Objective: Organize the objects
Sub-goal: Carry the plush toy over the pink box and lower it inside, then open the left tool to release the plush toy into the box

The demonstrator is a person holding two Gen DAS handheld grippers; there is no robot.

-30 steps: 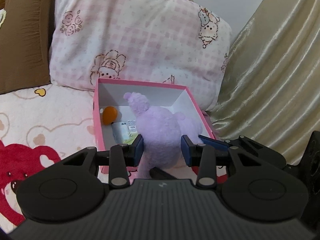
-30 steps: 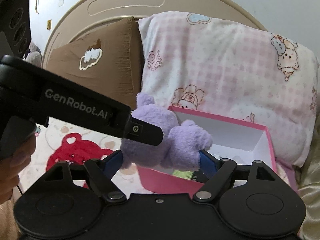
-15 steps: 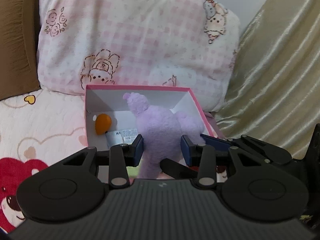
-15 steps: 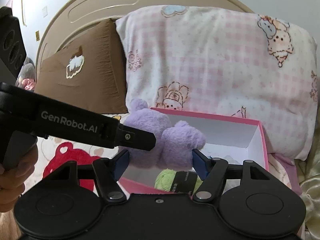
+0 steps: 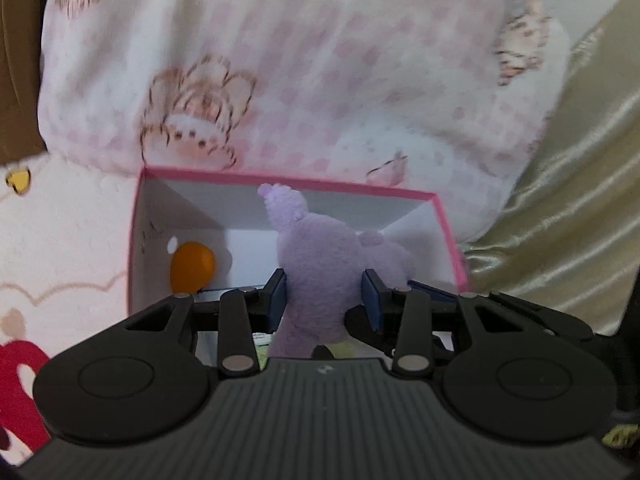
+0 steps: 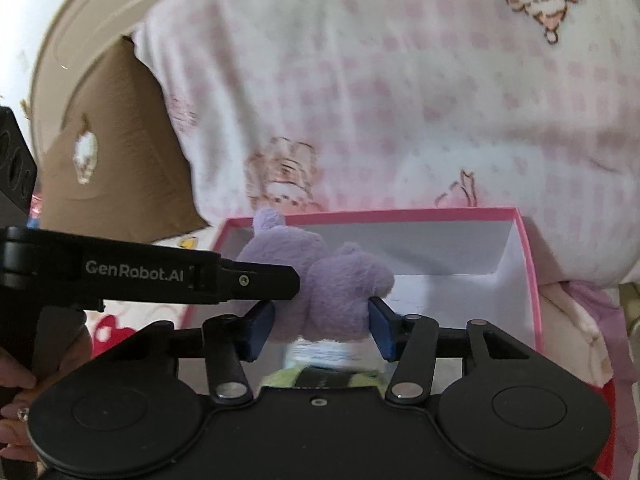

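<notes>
While a big pink-checked pillow with cartoon prints fills the back of both views, a brown pillow leans beside it against the cream headboard, and a pale gold satin curtain hangs at the right edge of the left wrist view. Below them lies the bed, covered in a white sheet with red bear prints. On it, just in front of the checked pillow, sits a pink box with white inner walls, its top open.

Over the box hangs the purple plush toy, its lower part level with the box's interior. The left gripper has its blue fingers narrowly set and pressed into the toy's body from both sides, gripping it. The right gripper reaches in from the other side; its jaws are closing, with the toy's rounded limb between them, one pad touching the fur at the right and the other just beside it at the left. In the right wrist view the left gripper's black arm crosses in front of the toy, and a hand shows at the left edge.

Inside the box, an orange ball rests against the left wall. A green item with a dark band lies under the toy, blurred.
</notes>
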